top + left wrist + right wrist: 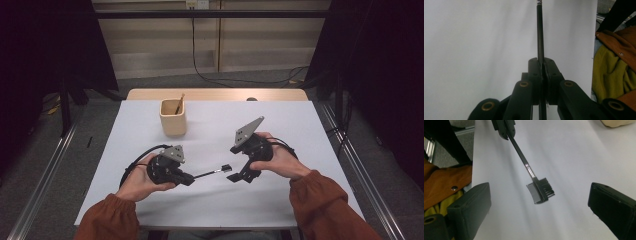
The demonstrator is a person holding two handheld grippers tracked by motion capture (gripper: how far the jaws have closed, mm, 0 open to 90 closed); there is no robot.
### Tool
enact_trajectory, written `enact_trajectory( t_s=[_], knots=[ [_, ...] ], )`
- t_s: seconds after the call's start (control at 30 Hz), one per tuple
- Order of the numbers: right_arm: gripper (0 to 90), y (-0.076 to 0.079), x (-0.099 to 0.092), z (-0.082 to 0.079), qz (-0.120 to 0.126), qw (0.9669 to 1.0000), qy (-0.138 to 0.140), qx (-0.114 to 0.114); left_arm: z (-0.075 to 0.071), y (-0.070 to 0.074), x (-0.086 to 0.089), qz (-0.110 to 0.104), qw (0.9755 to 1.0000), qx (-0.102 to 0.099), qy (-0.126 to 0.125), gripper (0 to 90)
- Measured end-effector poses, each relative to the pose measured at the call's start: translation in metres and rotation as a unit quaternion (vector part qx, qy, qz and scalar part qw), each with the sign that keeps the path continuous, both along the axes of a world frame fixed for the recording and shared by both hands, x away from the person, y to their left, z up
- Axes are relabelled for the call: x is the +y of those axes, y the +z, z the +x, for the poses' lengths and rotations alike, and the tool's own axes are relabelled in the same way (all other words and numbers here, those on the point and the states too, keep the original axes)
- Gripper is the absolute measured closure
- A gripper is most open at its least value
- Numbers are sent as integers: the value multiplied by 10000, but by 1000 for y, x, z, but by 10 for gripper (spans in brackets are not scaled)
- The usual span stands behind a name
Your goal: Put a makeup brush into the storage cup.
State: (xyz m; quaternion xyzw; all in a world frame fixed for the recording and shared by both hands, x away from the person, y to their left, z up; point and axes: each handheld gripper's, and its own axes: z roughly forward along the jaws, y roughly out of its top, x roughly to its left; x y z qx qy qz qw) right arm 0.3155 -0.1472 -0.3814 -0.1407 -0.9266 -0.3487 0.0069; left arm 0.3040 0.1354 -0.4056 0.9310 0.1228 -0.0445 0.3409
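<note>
Left tool (pixel 189 178) clamped (right tool (pixel 235 176) spread).

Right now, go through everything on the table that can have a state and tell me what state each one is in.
Left gripper: shut on the brush handle.
Right gripper: open, jaws wide, holding nothing.
Brush: held off the table, head between the right jaws, untouched.
Wooden cup: upright, far side of the table.
Wooden stick: leaning inside the cup.

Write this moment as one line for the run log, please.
left gripper: shut on brush handle | brush: head above table, between open jaws | right gripper: open, holding nothing | cup: untouched
</note>
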Motion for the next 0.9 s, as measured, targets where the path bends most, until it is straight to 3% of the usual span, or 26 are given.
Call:
enact_trajectory(
  t_s=[0.17, 0.53, 0.67, 0.83, 0.9],
  knots=[
    [26, -1, -11, -4, 312, 9995, -51, 33, -2, 0, 5, -62, 9999, -5, 93, 855],
    [36, -8, -30, -15, 676, 9970, -357, 73, -8, -3, 19, -241, 9994, -7, 241, 855],
    [35, -14, -37, -18, 701, 9964, -478, 84, -9, -3, 21, -266, 9993, -21, 277, 854],
    [43, -21, -42, -26, 834, 9942, -673, 43, -9, -6, 26, -524, 9979, 28, 392, 854],
    [43, -21, -45, -29, 924, 9928, -758, 18, -10, -8, 27, -524, 9977, 26, 419, 854]
  ],
)
